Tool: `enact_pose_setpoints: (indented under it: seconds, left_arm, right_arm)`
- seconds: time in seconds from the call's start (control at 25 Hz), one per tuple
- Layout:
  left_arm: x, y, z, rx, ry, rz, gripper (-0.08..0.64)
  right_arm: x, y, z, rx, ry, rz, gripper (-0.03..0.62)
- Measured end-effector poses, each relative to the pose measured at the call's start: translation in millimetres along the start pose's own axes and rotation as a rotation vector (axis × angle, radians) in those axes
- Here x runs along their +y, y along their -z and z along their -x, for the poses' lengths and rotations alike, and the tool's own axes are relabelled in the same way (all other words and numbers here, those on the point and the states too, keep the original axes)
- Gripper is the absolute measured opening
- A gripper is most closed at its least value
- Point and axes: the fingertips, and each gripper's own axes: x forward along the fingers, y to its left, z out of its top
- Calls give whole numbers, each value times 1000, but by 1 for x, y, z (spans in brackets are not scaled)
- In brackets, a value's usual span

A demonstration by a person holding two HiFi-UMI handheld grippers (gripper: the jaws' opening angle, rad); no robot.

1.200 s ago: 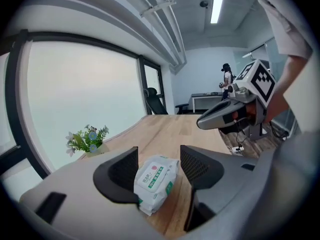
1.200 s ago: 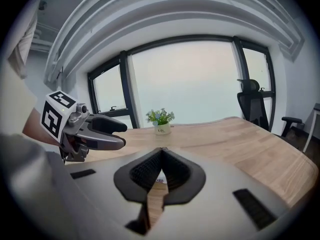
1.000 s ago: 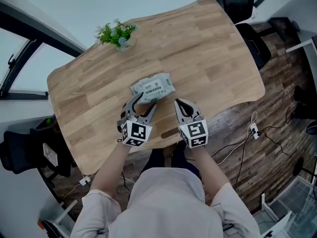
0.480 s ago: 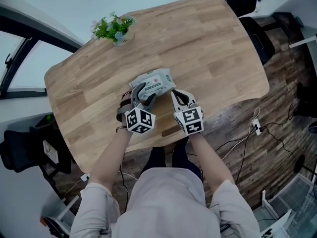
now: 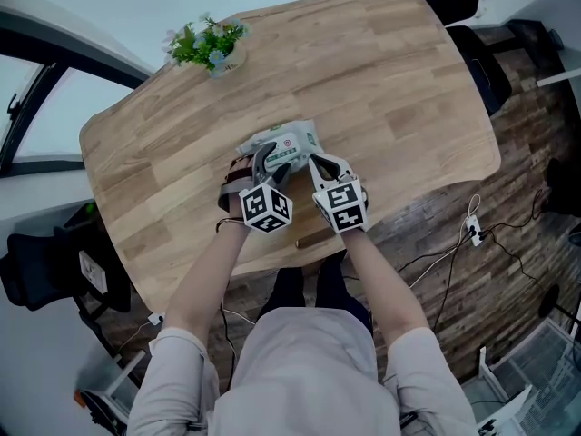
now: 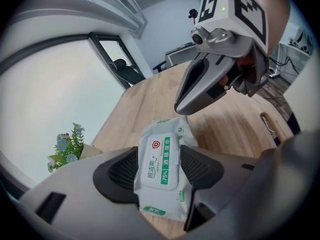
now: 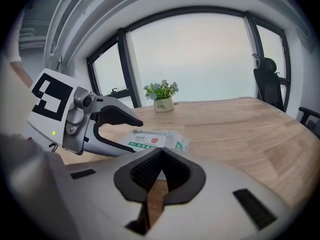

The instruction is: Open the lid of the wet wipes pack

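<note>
The wet wipes pack [image 5: 289, 143] is white and green with a flat white lid [image 6: 161, 160], and it lies on the wooden table [image 5: 390, 89]. My left gripper [image 5: 270, 164] straddles its near end, and its pads [image 6: 122, 173] press both long sides of the pack [image 6: 162, 184]. The lid lies flat and closed. My right gripper [image 5: 318, 165] is shut with nothing in it, its pads [image 7: 150, 170] meeting. It hovers just right of the pack [image 7: 152, 140], with its tip [image 6: 181, 108] above the far end. The left gripper [image 7: 137, 136] shows in the right gripper view too.
A small potted plant [image 5: 207, 44] stands at the table's far left corner. A small metal piece [image 6: 267, 124] lies near the front edge. Office chairs [image 5: 41, 271] stand around the table, and cables [image 5: 454, 243] trail on the wooden floor at right.
Both grippers have moved forward to the pack. The left one has slid over its near end and closed on its sides. The right one has drawn in beside it.
</note>
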Motion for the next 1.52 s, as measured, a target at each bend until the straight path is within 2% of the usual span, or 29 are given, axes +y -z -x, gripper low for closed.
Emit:
enact_pose_setpoints:
  seconds: [0.6,0.84,1.52]
  left_arm:
    - [-5,3,-12,20,18,-16,270]
    - [-1,2,-11,17,-10,-10,270]
    - [6,-5,-5,-2,-21,-12,270]
  right_arm:
    - [-3,21,-22,65,-6,-44,8]
    - [-1,34,-27,120,3,-26,6]
    - [-1,38,-30,132,24,-17,5]
